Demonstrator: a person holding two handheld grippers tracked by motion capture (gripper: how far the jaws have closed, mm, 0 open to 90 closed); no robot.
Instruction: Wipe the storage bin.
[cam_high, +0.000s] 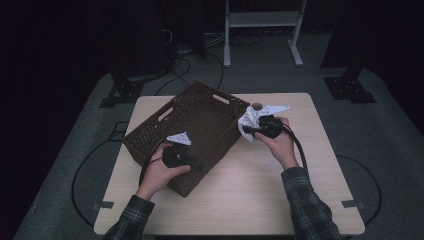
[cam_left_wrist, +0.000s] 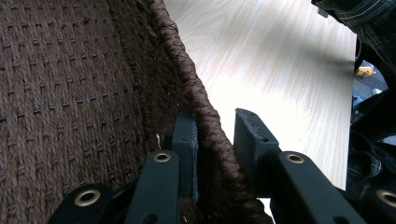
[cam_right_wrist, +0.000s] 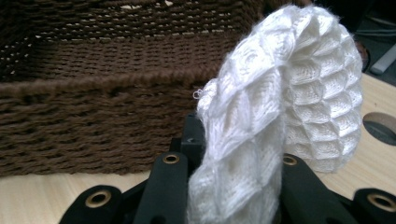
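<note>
- Here, the left tool (cam_high: 192, 162) straddles the near rim of the brown woven basket (cam_high: 200, 120); in the left gripper view one jaw sits inside the wall and the other outside, clamped on the braided edge (cam_left_wrist: 210, 121), steadying the basket on the counter (cam_high: 250, 195).
- The right tool (cam_high: 252, 131) is closed on a white waffle-knit cloth (cam_right_wrist: 280, 102); the cloth bunches up out of the jaws and flops over, just beside the basket's right wall, above the counter.
- The step in hand looks like carrying the cloth over the rim and into the basket; to do it well, lift until the hanging part clears the braided edge, since a dragging fold could catch on the weave.
- Keep the left grip firm and unmoved while the right hand travels; the basket is light and tilted, so a nudge may slide it.
- Bring the cloth over the open middle before letting go; dropped too near the wall, it may drape over the rim.
- Mind the round hole (cam_right_wrist: 380, 126) in the counter near the cloth.
</note>
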